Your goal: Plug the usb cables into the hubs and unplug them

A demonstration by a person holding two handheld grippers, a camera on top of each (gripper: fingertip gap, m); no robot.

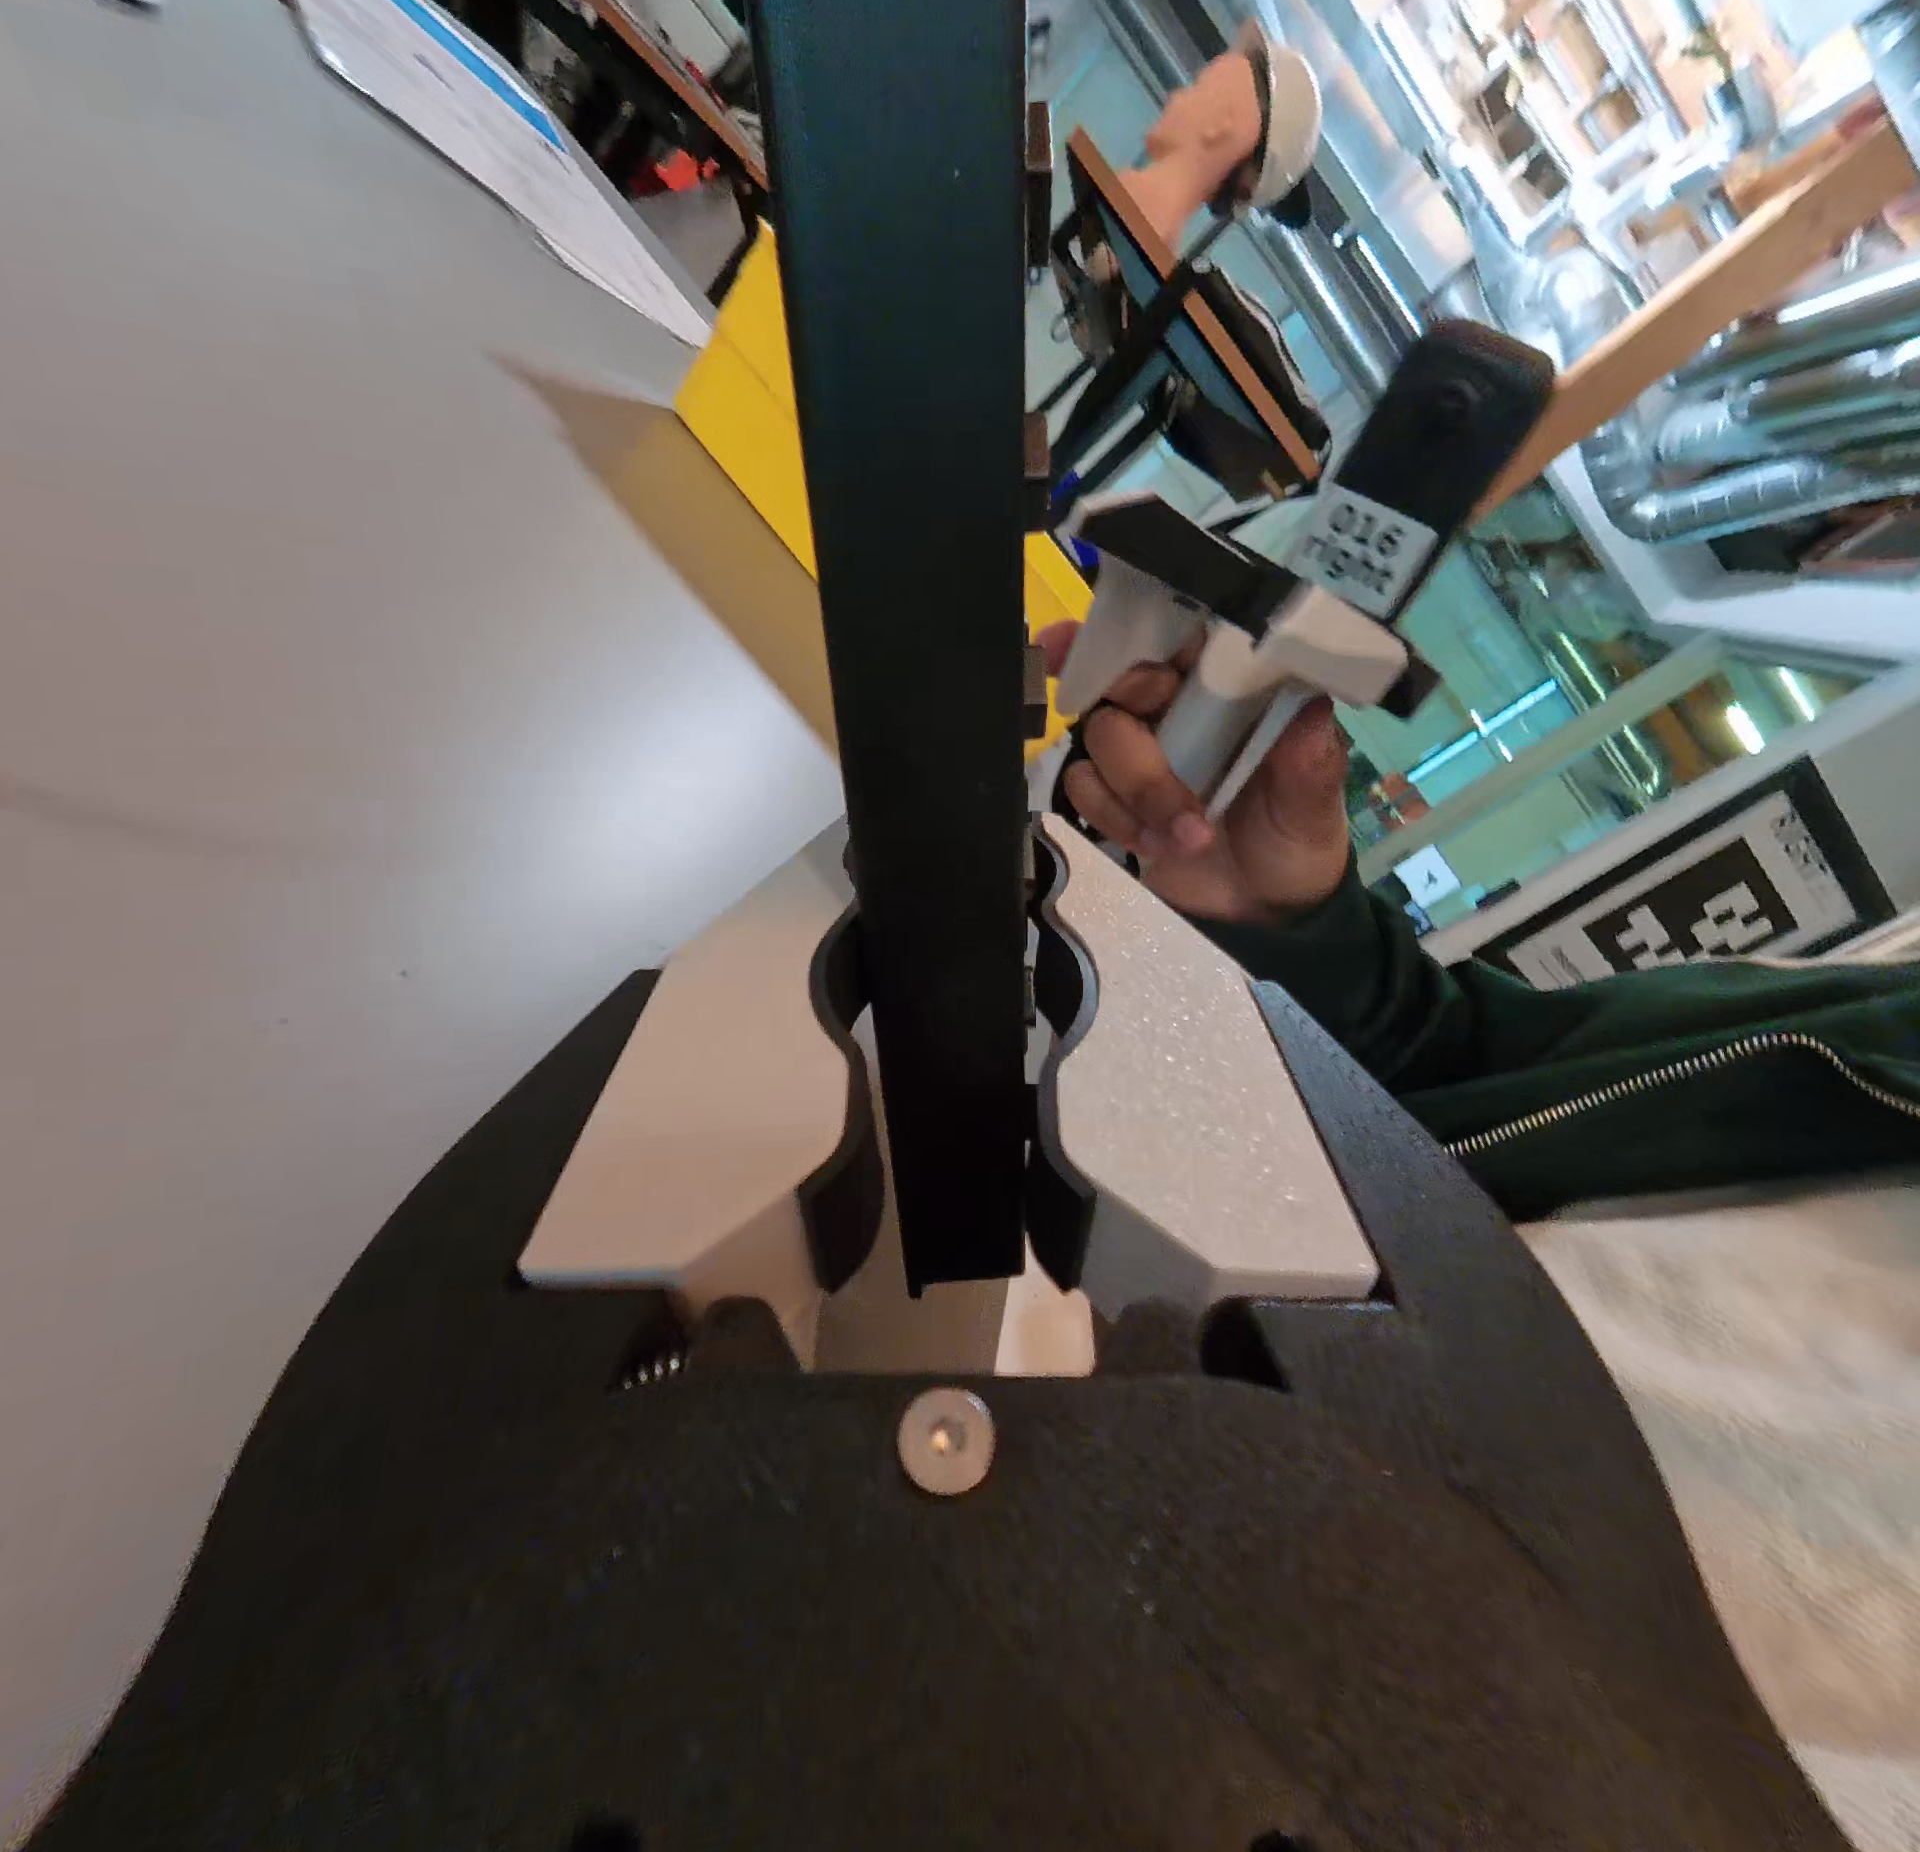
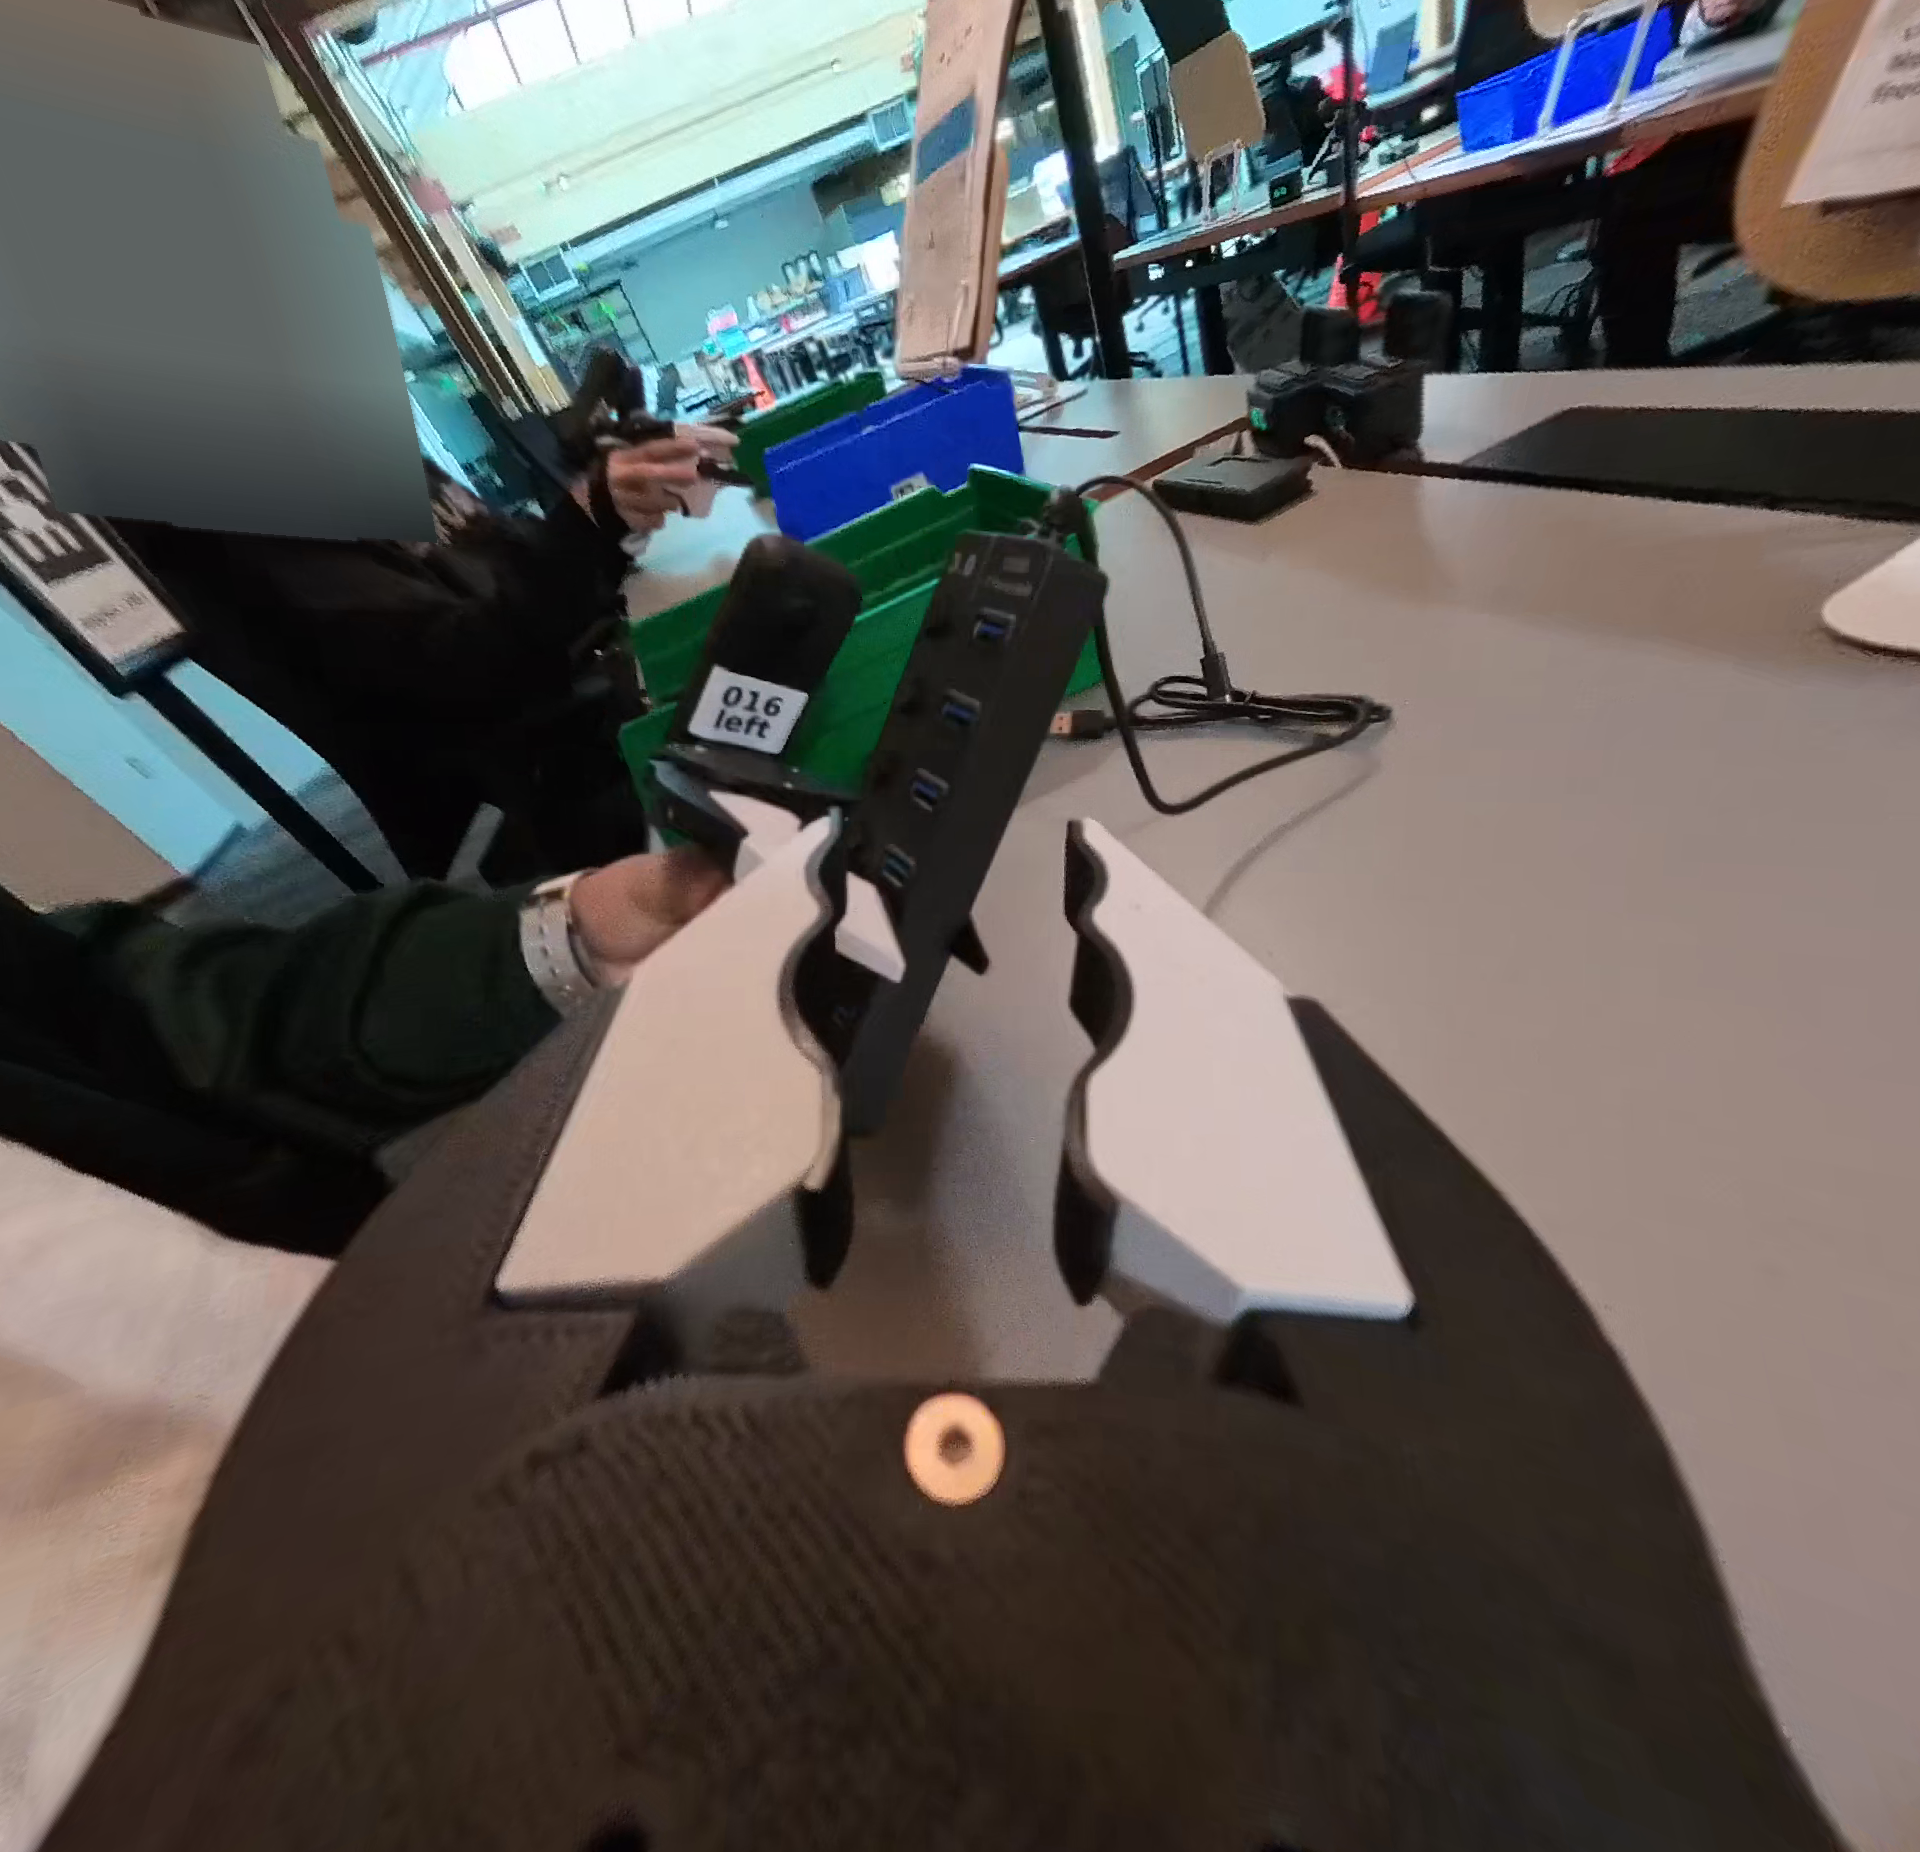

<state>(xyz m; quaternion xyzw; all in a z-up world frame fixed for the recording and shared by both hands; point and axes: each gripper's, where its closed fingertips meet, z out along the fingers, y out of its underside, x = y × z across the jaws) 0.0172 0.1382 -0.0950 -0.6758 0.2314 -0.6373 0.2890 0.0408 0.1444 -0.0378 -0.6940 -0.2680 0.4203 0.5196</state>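
Note:
A long black USB hub [image 1: 904,452] stands upright off the table, and my left gripper [image 1: 951,867] is shut on its lower end. In the right wrist view the hub [image 2: 997,680] shows a row of blue ports, all empty, with the left gripper [image 2: 914,929] clamped on it. The hub's own black cable [image 2: 1174,597] runs from its top down to a loose coil [image 2: 1257,706] on the table, ending in a USB plug [image 2: 1081,724] that lies free. My right gripper [image 2: 951,857] is open and empty, just right of the hub; it also shows in the left wrist view [image 1: 1081,607].
The grey table [image 2: 1558,763] stretches to the right. Green bins [image 2: 883,597] and a blue bin [image 2: 894,452] stand behind the hub. A black device [image 2: 1236,483] and a black mat [image 2: 1714,452] lie farther back. A yellow box [image 1: 748,400] sits behind the hub.

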